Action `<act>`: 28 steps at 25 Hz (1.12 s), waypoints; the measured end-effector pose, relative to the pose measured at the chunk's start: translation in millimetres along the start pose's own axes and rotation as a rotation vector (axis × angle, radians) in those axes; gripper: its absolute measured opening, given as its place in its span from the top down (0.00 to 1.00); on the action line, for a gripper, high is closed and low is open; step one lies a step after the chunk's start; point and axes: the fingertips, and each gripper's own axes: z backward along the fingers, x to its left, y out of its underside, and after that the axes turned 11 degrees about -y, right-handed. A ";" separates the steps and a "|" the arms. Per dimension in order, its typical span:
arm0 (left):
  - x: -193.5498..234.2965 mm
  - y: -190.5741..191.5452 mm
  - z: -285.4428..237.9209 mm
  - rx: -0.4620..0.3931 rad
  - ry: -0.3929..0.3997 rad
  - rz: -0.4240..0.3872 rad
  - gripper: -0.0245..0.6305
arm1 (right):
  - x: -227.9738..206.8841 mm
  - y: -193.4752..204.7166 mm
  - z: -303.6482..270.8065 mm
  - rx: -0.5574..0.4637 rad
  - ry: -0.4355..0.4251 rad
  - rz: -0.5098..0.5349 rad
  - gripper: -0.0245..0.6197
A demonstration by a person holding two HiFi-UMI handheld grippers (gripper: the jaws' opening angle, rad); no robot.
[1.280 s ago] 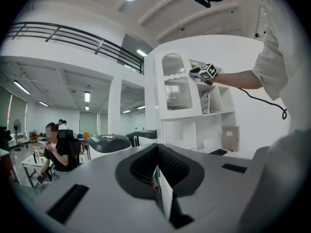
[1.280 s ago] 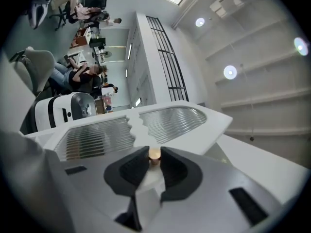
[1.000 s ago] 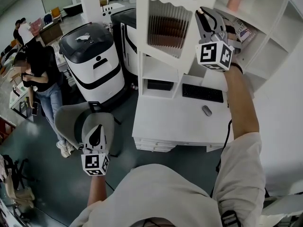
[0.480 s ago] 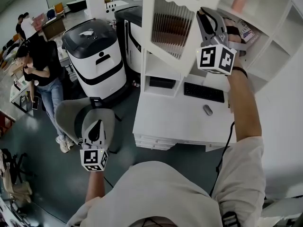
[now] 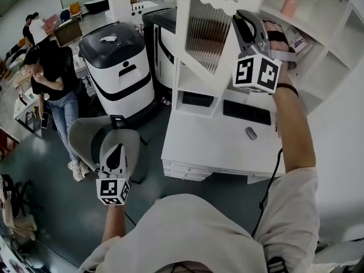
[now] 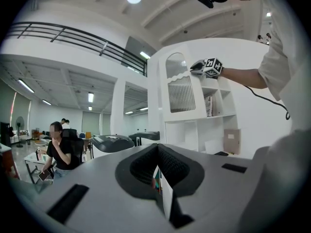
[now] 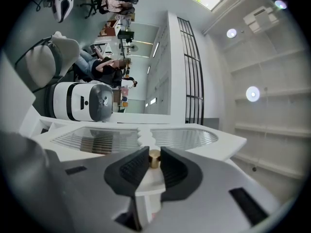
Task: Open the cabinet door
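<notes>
Step in hand: swinging the cabinet door [image 5: 206,33] outward by its knob. Judging by the angle it makes with the white shelf unit [image 5: 318,50], it is partly open, not fully.
Door's place: the upper left section of the shelf unit, above the back edge of the desk [image 5: 216,147], with its free edge turned toward the person.
Right gripper [image 5: 241,23]: fingers narrow, pads clamped on the small brass knob [image 7: 154,158] at the door's free edge.
Left gripper [image 5: 116,154]: hangs low off the desk's left front corner, in front of a grey chair [image 5: 85,144]. Its jaws are together with nothing between them.
Pull path: the hinge is probably along the door's far left edge. The hand should follow an arc around that edge, because a straight pull would likely twist the knob out of the pads.
Grip: the knob looks small and smooth, so squeeze evenly and let the wrist roll with the door.
Risk: a jerk could slip the pads off the knob. It could also rock the shelf unit, where a pot [image 5: 291,1] stands on the top shelf.
</notes>
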 end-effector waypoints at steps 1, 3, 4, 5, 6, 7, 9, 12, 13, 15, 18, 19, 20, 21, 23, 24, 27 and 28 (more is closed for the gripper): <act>0.8 0.8 1.2 0.000 -0.001 0.003 0.96 | 0.6 -5.1 1.2 0.003 -0.002 0.010 0.85; 1.8 1.4 3.0 -0.002 -0.003 0.009 0.96 | 0.9 -14.9 2.8 0.012 -0.005 0.028 0.85; 1.9 1.2 4.1 -0.003 -0.004 0.011 0.96 | 0.8 -19.1 3.3 0.017 -0.007 0.034 0.85; 1.9 1.2 5.4 -0.003 -0.004 0.011 0.96 | 0.9 -22.6 3.7 0.020 -0.009 0.037 0.85; 1.7 1.6 6.7 -0.003 -0.003 0.011 0.96 | 1.2 -25.4 4.1 0.022 -0.012 0.039 0.85; 1.6 2.1 7.9 -0.002 -0.004 0.012 0.96 | 1.5 -27.8 4.6 0.022 -0.014 0.041 0.85; 2.2 2.9 9.8 -0.001 -0.007 0.012 0.96 | 2.0 -32.9 5.4 0.020 -0.017 0.050 0.85; 5.2 2.6 13.2 0.000 -0.017 0.013 0.96 | 1.9 -42.4 6.2 0.026 -0.018 0.078 0.85; 6.5 2.5 14.6 -0.001 -0.021 0.013 0.96 | 1.8 -45.5 6.4 0.033 -0.018 0.086 0.85; 9.8 2.3 17.5 -0.002 -0.030 0.014 0.96 | 2.0 -51.5 6.3 0.049 -0.019 0.101 0.85; 15.5 2.4 21.9 -0.002 -0.040 0.016 0.96 | 2.3 -60.1 6.2 0.071 -0.022 0.117 0.85; 16.9 2.5 23.2 -0.002 -0.043 0.017 0.96 | 2.3 -63.1 6.4 0.075 -0.023 0.122 0.85; 17.9 2.7 24.4 -0.002 -0.045 0.018 0.96 | 2.3 -66.2 6.5 0.078 -0.024 0.126 0.85; 18.7 3.0 25.5 -0.003 -0.048 0.019 0.96 | 2.3 -69.3 6.5 0.082 -0.026 0.130 0.85; 20.3 4.6 27.8 -0.002 -0.055 0.022 0.96 | 3.0 -75.7 5.7 0.091 -0.029 0.140 0.85; 21.3 5.4 29.0 -0.001 -0.058 0.024 0.96 | 3.5 -78.6 4.9 0.098 -0.032 0.146 0.85; 24.7 5.9 31.9 -0.003 -0.065 0.027 0.96 | 4.6 -85.4 3.3 0.127 -0.054 0.161 0.85; 26.0 5.9 32.9 -0.004 -0.067 0.028 0.96 | 4.8 -87.6 3.1 0.137 -0.061 0.164 0.84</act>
